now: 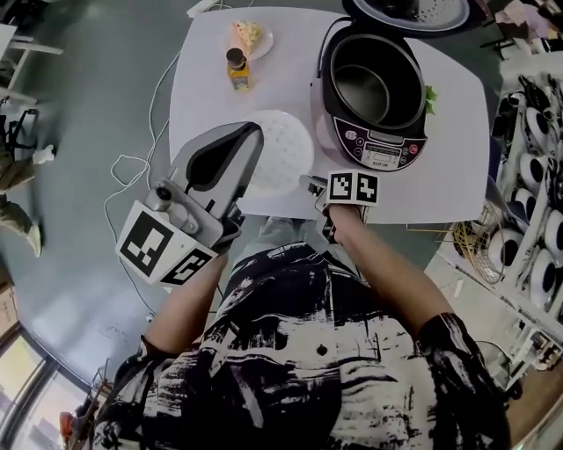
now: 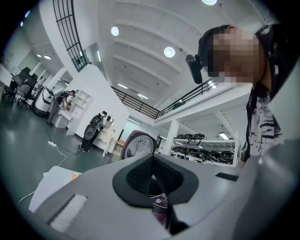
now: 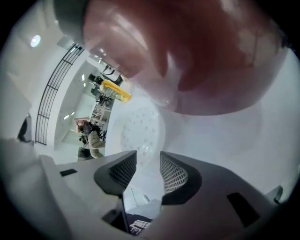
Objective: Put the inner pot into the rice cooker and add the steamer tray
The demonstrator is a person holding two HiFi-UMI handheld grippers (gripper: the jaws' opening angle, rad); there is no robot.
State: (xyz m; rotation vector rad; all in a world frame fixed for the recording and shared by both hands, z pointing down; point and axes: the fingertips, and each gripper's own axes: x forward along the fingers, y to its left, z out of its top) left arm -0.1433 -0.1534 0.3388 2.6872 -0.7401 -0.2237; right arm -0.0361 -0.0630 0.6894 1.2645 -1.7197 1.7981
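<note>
The rice cooker stands open on the white table, its lid tipped back, and the dark inner pot sits inside it. A white perforated steamer tray lies flat on the table left of the cooker. My right gripper is at the table's near edge beside the tray, pointing down at it. Its jaws stand a little apart with nothing between them; the tray shows just beyond and the cooker's body looms above. My left gripper hovers high over the near left edge, shut and empty.
A small yellow bottle and a plate of food stand at the table's far left. A white cable trails over the floor on the left. Shelves of rice cookers line the right side. People stand far off.
</note>
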